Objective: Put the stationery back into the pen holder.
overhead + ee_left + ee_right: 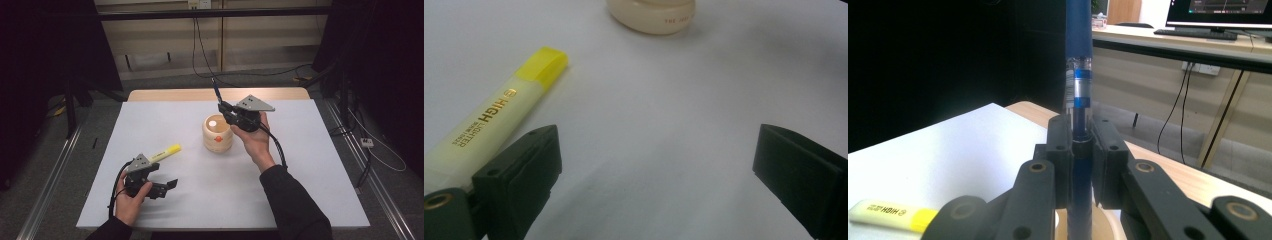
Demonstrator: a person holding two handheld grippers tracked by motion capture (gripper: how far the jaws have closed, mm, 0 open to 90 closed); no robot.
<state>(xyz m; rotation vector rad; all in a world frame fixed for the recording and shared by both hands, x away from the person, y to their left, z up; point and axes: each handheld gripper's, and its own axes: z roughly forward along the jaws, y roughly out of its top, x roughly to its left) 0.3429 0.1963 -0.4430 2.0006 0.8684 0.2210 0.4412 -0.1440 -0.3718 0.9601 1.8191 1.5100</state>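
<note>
Right hand-held gripper [223,107] is raised above the tabletop [300,165], its jaws pressed together on a blue pen [217,92]. In the right gripper view the pen [1079,75] stands upright between the two black pads, its dark blue upper part rising out of the top of the frame and a clear band with blue rings just above the pinch. From the high view the pen sticks up and away from the person, tilted slightly, and the gripper sits just beyond and to the right of a round wooden pen holder [217,133], whose open top is below the pen's lower end; whether the pen touches the holder cannot be told.

Left hand-held gripper [169,187] rests low near the front left of the tabletop, its jaws spread wide with nothing between them. A yellow highlighter [494,117] lies flat on the white surface just beside its left jaw, cap pointing towards the holder [651,15], which stands well apart from it.
</note>
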